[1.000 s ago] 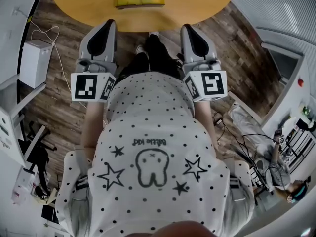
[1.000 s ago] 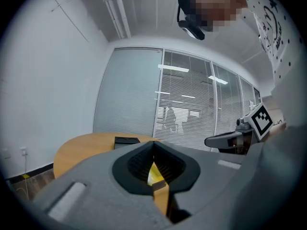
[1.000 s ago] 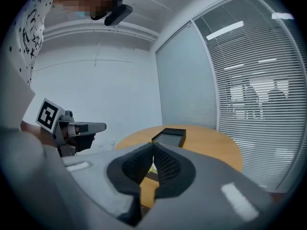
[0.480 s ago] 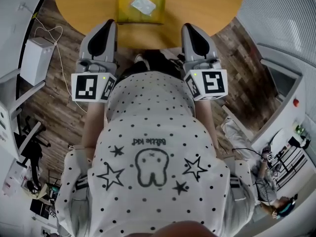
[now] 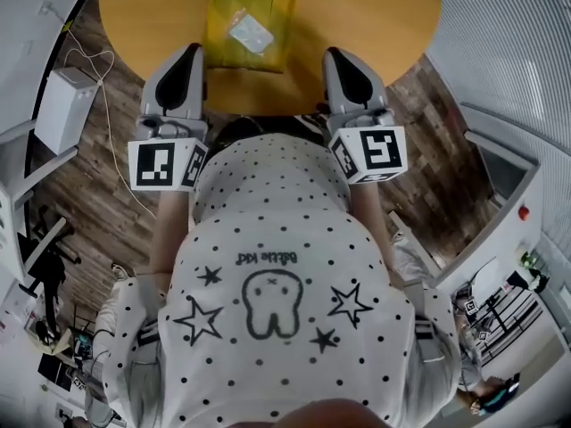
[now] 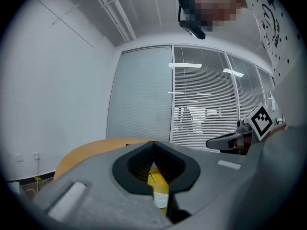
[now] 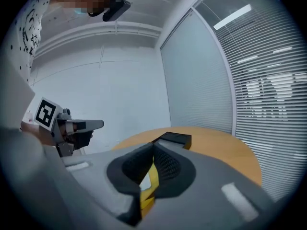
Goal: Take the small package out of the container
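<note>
The left gripper [image 6: 153,143] has its grey, dark-padded jaws closed tip to tip with nothing between them. The right gripper [image 7: 154,145] is closed and empty too. Each carries a white marker cube [image 5: 166,162] printed with black square patterns. Both point at the near edge of a round table [image 5: 366,12] with a smooth, orange-brown wooden top. On it, between the two and a little ahead, sits the yellow rectangular container [image 5: 221,41]. The small package [image 5: 251,34], a flat pale packet, lies inside; no print on it is legible. The person's white dotted shirt [image 5: 277,328] shows a tooth drawing, stars and small lettering I cannot read with certainty.
</note>
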Available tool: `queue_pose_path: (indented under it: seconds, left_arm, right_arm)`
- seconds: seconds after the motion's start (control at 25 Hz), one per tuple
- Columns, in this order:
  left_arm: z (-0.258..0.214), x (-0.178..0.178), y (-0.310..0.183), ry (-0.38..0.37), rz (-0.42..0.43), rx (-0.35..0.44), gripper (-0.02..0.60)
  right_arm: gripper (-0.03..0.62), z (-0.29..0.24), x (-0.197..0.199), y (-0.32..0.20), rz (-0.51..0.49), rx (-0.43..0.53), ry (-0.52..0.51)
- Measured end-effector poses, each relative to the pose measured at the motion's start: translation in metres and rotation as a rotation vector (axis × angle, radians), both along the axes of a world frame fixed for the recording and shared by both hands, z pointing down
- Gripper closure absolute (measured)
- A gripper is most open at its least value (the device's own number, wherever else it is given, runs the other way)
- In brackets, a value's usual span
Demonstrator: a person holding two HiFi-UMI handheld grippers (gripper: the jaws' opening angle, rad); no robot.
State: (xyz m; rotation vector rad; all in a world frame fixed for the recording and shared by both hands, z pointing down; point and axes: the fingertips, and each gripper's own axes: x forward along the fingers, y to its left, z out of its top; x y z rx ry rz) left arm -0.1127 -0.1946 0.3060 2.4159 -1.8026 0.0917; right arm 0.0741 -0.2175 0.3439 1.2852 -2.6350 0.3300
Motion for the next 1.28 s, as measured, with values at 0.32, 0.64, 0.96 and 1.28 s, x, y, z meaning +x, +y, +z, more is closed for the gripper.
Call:
queue_pose_path:
  seconds: [0.32, 0.64, 0.96, 1.28]
  left_arm:
    - [0.011, -0.014, -0.009, -0.007, -0.063, -0.024, 0.571]
    - [0.008, 0.01, -0.008, -0.024, -0.063, -0.051, 0.571]
    - [0.009, -0.03, -0.02, -0.027, -0.034, -0.032, 0.571]
    - [0.008, -0.021, -0.034, -0.02, 0.028, -0.041, 0.571]
  right_arm:
    - [0.589, 0.018, -0.007, -0.017, -0.04, -0.035, -0.003]
    - [0.589, 0.018, 0.017, -0.019, -0.017, -0.059, -0.017]
    - [0.589, 0.023, -0.013, -0.019, 0.059, -0.069, -0.013]
    - [0.589, 0.012, 0.019, -0.024, 0.172, -0.062, -0.005]
